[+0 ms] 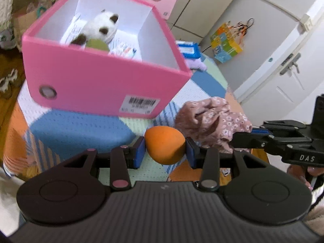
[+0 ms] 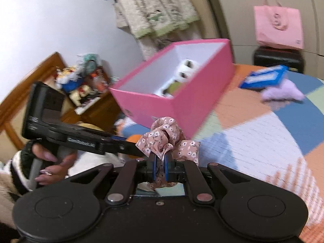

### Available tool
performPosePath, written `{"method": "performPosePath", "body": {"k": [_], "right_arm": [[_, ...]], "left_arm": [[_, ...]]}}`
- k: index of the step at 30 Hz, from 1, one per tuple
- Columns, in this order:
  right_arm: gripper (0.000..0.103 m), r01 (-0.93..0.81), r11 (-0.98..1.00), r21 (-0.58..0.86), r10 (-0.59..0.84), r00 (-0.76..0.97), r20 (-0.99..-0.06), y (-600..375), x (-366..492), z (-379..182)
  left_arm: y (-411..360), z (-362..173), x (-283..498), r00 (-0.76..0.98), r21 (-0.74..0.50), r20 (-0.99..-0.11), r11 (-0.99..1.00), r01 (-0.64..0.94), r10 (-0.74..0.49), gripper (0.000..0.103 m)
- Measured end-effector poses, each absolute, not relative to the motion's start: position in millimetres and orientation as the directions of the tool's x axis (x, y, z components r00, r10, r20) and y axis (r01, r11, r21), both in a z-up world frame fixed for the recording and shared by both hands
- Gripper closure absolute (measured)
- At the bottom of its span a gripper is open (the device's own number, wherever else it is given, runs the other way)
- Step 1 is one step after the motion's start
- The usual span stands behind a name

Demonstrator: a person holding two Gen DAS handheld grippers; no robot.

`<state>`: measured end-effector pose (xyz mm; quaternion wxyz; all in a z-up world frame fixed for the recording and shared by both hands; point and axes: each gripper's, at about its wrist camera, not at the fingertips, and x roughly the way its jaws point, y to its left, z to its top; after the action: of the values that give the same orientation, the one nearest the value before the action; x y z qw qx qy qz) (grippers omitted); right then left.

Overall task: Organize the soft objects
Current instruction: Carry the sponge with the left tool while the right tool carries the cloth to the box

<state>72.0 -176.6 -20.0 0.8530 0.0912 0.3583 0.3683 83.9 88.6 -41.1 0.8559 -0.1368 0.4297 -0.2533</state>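
Orange sponge (image 1: 165, 148) — floral scrunchie (image 2: 167, 139) — both gripped

Readable markings:
- "DAS", white letters on the black body of the right gripper (image 1: 241, 136), seen from the left wrist view.
- Barcode sticker (image 1: 142, 103) on the front wall of the pink box (image 1: 105, 87); its digits are too blurred to read.
- White lettering on the left gripper's (image 2: 139, 148) arm: illegible.

A home bedroom — patchwork quilt (image 2: 253, 125), white door (image 1: 283, 64), hanging towels (image 2: 154, 6), cluttered wooden shelf (image 2: 81, 85)
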Motion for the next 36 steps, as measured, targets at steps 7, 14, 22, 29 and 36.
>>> {"method": "performPosePath", "body": {"k": [7,14,22,29,36], "right_arm": [[0.093,-0.637,0.661,0.396,0.739,0.464,-0.488,-140.1,81.4,15.8],[0.092,-0.67,0.656,0.346,0.747,0.51,-0.427,-116.8,105.1,48.1],[0.092,-0.68,0.666,0.306,0.739,0.548,-0.391,-108.8,153.0,66.4],[0.092,-0.665,0.651,0.366,0.754,0.516,-0.406,-102.8,209.1,56.0],[0.092,-0.606,0.729,0.317,0.679,0.583,-0.447,-97.4,239.8,39.3]], "left_arm": [[100.4,1.9,88.6,0.578,-0.384,-0.61,0.84,0.383,-0.542,0.062],[109.4,39.6,112.3,0.701,-0.332,-0.503,0.862,0.383,-0.505,0.062],[119.7,52.9,163.8,0.731,-0.31,-0.483,0.875,0.372,-0.482,0.062],[121.1,30.6,206.7,0.732,-0.325,-0.512,0.89,0.319,-0.45,0.062],[113.2,13.3,241.8,0.711,-0.243,-0.592,0.925,0.293,-0.381,0.062]]}}
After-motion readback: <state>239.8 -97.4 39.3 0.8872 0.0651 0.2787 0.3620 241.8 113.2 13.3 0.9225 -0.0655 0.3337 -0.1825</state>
